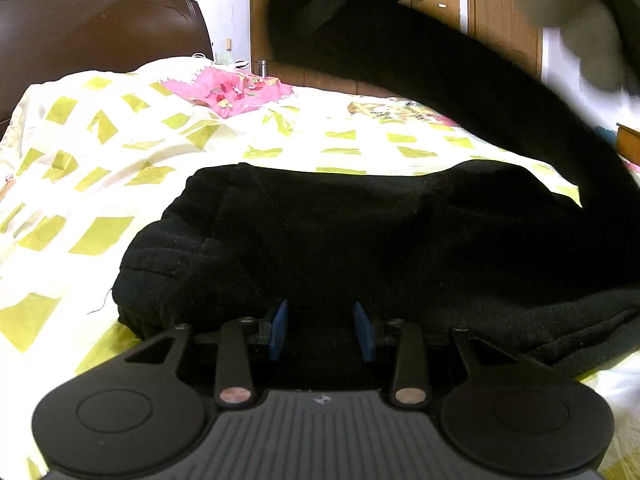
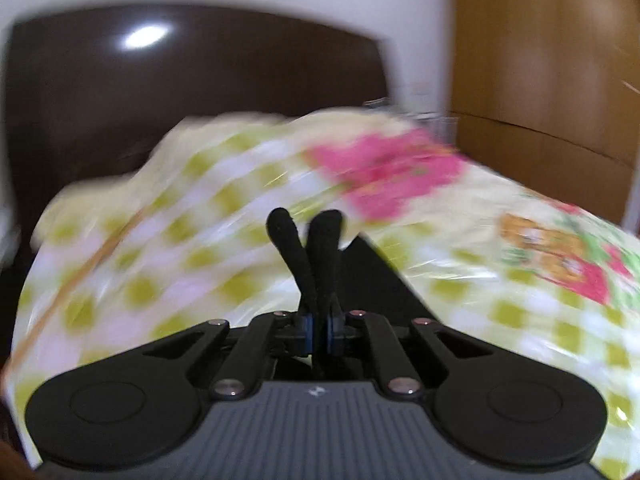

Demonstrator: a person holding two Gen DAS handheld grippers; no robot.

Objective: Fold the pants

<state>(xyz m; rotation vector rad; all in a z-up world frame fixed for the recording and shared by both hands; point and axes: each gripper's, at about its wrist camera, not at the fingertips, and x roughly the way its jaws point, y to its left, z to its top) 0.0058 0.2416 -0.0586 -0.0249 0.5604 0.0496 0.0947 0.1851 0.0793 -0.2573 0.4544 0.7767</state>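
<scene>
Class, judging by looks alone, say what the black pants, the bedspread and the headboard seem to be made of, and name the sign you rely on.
Black pants: soft knit or fleece, probably; matte, fuzzy nap, no sheen.
Bedspread: thin woven fabric, perhaps cotton or a blend; it creases sharply and has a slight sheen on its printed checks.
Headboard: dark brown wood or veneer, glossy; it reflects a lamp in the right wrist view.

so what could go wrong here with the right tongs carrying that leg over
1. The right tongs pinch only a thin edge of the black pants; fabric sticks out past the tips, so it may slip mid-swing.
2. The left tongs are open at the pile, pinning nothing, so the pull may drag the bunched pants across the bedsheet.
3. The lifted leg could land crooked on the lumpy pile.
</scene>
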